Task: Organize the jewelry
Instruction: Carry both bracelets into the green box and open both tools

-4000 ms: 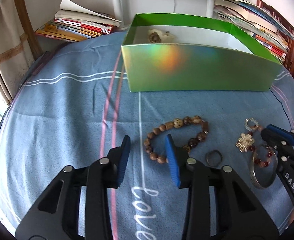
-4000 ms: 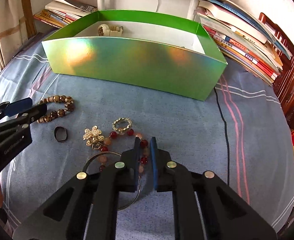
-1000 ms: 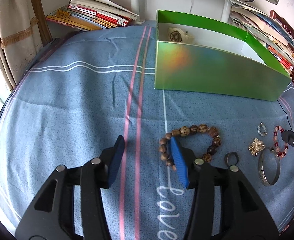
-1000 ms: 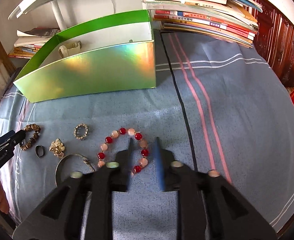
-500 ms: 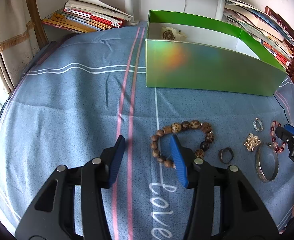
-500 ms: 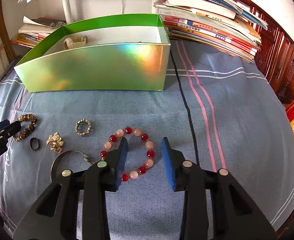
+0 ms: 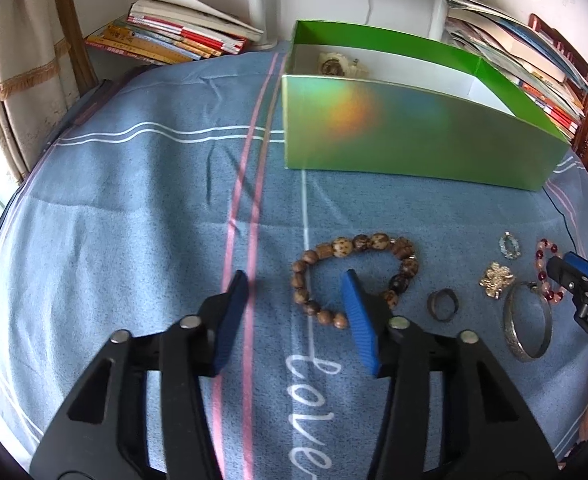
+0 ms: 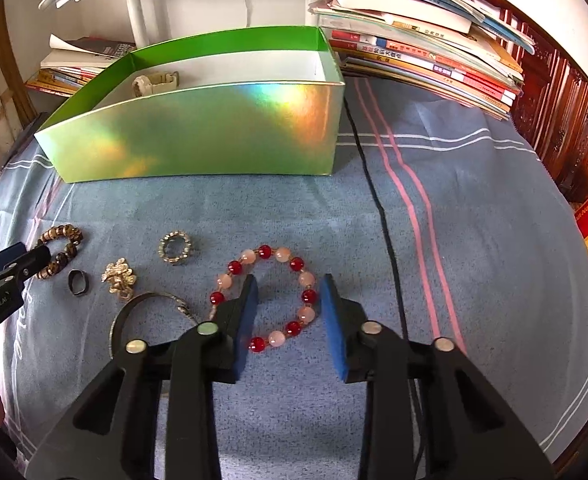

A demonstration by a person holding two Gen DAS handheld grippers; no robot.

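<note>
Widened since half a second ago, the right gripper (image 8: 290, 292) jaws are spread around round, glossy red-and-pink beads (image 8: 305, 296); left gripper (image 7: 297, 292) jaws are held open by a wooden bead bracelet (image 7: 353, 244).

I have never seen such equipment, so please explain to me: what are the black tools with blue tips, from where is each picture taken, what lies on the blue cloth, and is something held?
The black tools are hand-held grippers; a person holds one in each hand. A camera on each looks forward along its two fingers.

One picture is from the left gripper, open over a brown wooden bead bracelet. The other is from the right gripper, open around one side of a red and pink bead bracelet.

Also on the blue cloth: a dark ring, a gold flower charm, a small sparkly ring, a silver bangle and a green box with a pale piece inside.

Nothing is held yet.
</note>
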